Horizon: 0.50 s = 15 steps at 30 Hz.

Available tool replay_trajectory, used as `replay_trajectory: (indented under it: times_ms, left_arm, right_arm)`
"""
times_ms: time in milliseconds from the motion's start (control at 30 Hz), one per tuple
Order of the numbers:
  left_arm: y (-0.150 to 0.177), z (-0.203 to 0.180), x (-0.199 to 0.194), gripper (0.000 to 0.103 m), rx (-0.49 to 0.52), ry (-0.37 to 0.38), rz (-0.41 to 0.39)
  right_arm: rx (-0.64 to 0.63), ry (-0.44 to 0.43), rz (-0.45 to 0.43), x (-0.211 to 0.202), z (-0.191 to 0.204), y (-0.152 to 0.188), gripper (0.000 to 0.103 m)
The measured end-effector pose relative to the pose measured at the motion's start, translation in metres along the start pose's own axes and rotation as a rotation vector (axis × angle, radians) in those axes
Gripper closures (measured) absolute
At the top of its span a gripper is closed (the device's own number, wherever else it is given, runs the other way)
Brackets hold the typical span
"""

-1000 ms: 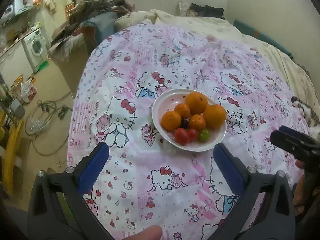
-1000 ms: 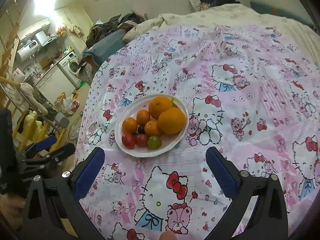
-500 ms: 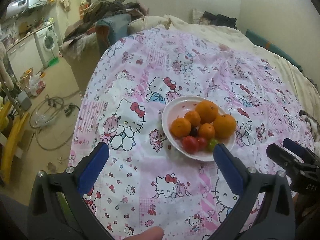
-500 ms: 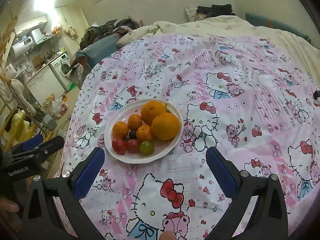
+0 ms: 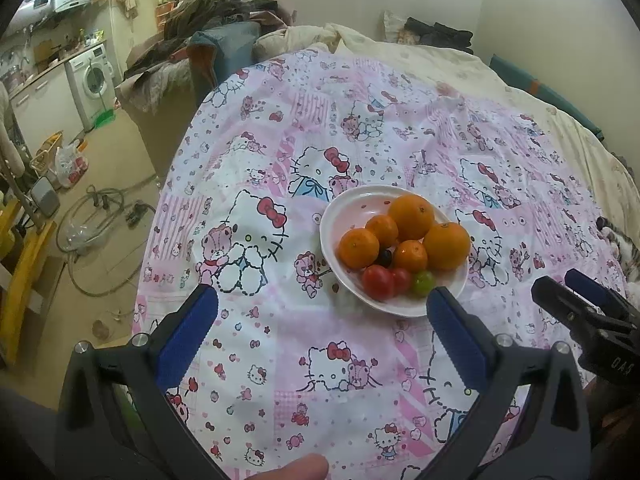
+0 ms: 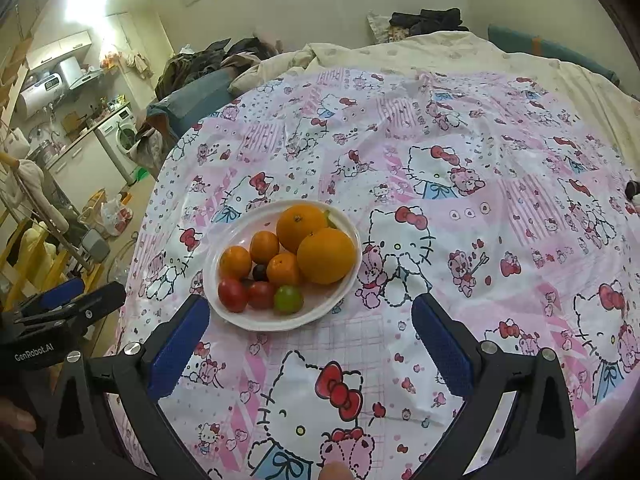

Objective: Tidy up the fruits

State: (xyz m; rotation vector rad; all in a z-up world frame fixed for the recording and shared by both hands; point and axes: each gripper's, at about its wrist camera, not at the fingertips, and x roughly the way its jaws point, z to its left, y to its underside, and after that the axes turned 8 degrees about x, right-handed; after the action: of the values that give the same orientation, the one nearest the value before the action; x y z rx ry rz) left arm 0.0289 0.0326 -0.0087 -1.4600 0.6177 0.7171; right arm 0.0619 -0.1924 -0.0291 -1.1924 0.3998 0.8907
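A white plate (image 5: 352, 208) (image 6: 240, 228) sits on a pink Hello Kitty cloth. It holds two big oranges (image 5: 446, 246) (image 6: 326, 255), three small mandarins (image 5: 359, 248) (image 6: 235, 262), two red tomatoes (image 5: 378, 282) (image 6: 232, 295), a green tomato (image 5: 424, 282) (image 6: 288, 299) and a dark grape (image 5: 385, 257) (image 6: 260, 272). My left gripper (image 5: 322, 314) is open and empty, just in front of the plate. My right gripper (image 6: 310, 318) is open and empty, in front of the plate's right side. Each gripper shows at the edge of the other's view.
The cloth (image 5: 360, 128) covers a bed; a cream duvet (image 6: 440, 52) lies behind it. Clothes are piled at the far left corner (image 5: 208, 12). The floor left of the bed has hoses, bags and a washing machine (image 5: 94, 80).
Both cameras have pulled back and tilted up a little. The plate sits lower in both views. Both grippers stay open and empty.
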Motion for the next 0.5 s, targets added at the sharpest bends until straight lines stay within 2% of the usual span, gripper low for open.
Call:
replay_trajectory:
  times_ms: [500]
  left_arm:
    - [0.0018, -0.0004, 0.0015, 0.000, 0.004, 0.000, 0.009]
  right_arm:
    - [-0.005, 0.003, -0.007, -0.0022, 0.0000, -0.0023, 0.000]
